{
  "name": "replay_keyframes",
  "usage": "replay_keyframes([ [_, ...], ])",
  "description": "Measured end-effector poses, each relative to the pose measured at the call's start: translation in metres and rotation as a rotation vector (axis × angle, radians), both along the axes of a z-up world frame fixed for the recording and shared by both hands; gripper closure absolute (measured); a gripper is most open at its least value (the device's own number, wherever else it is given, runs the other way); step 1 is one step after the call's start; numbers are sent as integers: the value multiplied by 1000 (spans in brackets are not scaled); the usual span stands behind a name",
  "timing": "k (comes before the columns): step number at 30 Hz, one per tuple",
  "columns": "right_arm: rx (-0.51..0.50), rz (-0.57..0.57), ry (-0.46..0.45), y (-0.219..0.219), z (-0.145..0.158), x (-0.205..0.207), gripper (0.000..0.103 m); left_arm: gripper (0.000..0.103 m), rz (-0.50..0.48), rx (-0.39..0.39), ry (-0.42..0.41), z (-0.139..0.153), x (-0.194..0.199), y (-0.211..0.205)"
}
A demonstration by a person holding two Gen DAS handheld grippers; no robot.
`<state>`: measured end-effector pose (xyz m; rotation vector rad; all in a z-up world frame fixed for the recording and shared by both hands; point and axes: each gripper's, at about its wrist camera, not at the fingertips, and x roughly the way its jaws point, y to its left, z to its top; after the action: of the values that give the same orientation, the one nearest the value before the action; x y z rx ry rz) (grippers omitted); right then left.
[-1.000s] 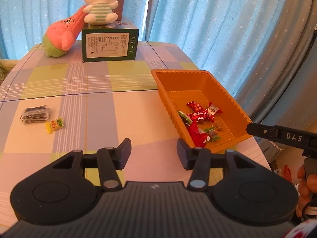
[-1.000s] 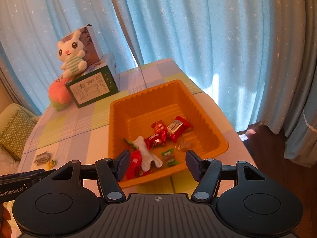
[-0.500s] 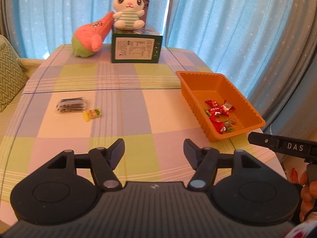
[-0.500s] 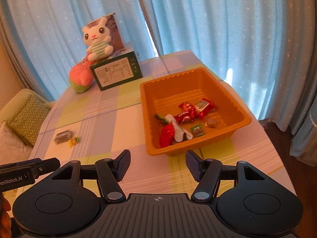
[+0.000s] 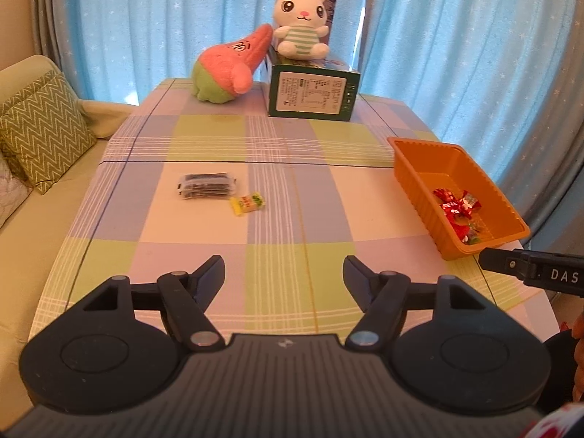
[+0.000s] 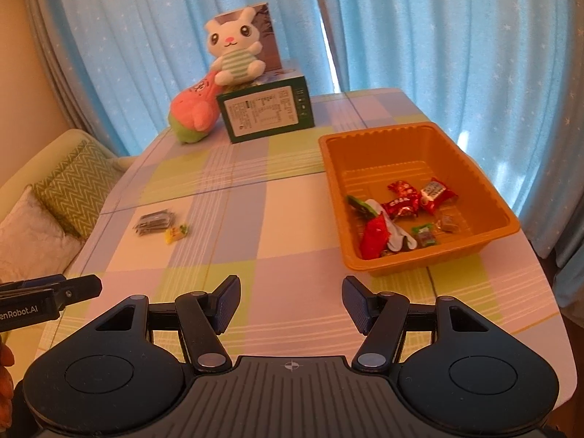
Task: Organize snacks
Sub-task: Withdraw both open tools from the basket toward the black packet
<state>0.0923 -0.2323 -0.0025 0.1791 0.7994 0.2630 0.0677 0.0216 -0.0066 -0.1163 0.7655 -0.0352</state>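
Note:
An orange tray sits at the table's right side with several wrapped snacks in it, red ones among them. On the cloth to the left lie a dark snack packet and a small yellow candy. My left gripper hovers over the near table edge, jaws opening, nothing between them. My right gripper stands open and empty, near the tray's front left corner.
At the far end of the checked table stand a green box with a white plush rabbit on it and a pink plush beside it. A sofa with a zigzag cushion lies to the left; blue curtains hang behind.
Both grippers have drawn back from the tray and swung left, so more of the table shows. The left jaws have widened. The snacks have not moved.

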Motion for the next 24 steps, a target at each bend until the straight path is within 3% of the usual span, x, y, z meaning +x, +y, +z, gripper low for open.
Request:
replay_keyframes([
  [15, -33, 68, -4, 38, -2, 16, 41, 30, 50, -10, 4, -7, 7, 34],
  [21, -51, 108, -6, 59, -7, 27, 41, 28, 73, 31, 16, -12, 16, 52],
  [24, -61, 136, -15, 72, -11, 35, 41, 22, 80, 52, 16, -16, 22, 62],
])
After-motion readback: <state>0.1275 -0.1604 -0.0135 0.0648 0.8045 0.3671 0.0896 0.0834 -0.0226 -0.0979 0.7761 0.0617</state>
